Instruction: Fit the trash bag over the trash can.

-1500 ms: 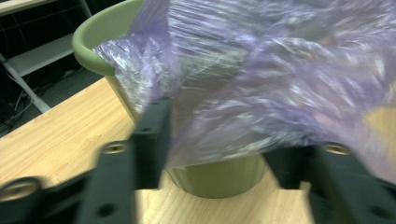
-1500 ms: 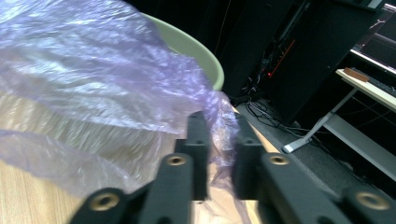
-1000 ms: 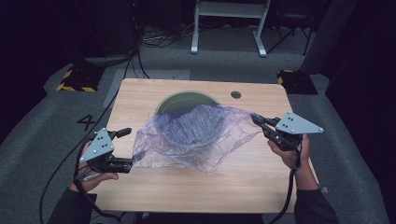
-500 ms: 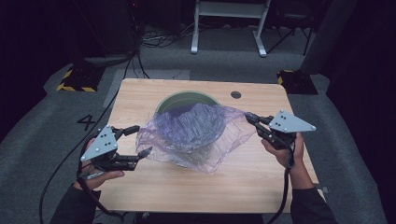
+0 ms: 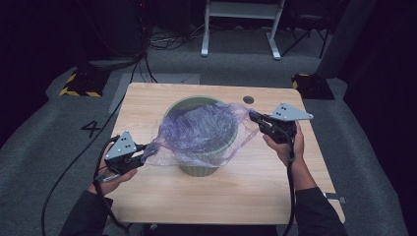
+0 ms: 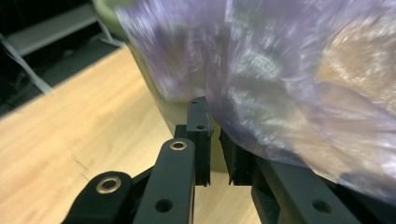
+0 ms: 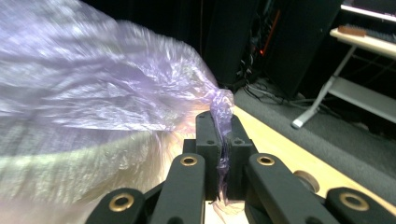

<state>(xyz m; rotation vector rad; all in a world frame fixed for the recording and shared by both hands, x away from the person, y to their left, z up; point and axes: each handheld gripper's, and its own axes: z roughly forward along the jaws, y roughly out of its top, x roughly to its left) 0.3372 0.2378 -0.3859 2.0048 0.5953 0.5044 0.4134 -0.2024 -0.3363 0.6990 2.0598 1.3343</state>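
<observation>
Drawn further over the bucket since a second ago: purple plastic bag, now stretched across the rim between both sets of fingers. Right gripper clamped tight on a bunched corner of the bag, fingers pressed together around it. Left gripper nearly closed, a narrow gap showing between the fingers, bag edge draped against the far one; grip not clear. Wooden surface beneath everything.
</observation>
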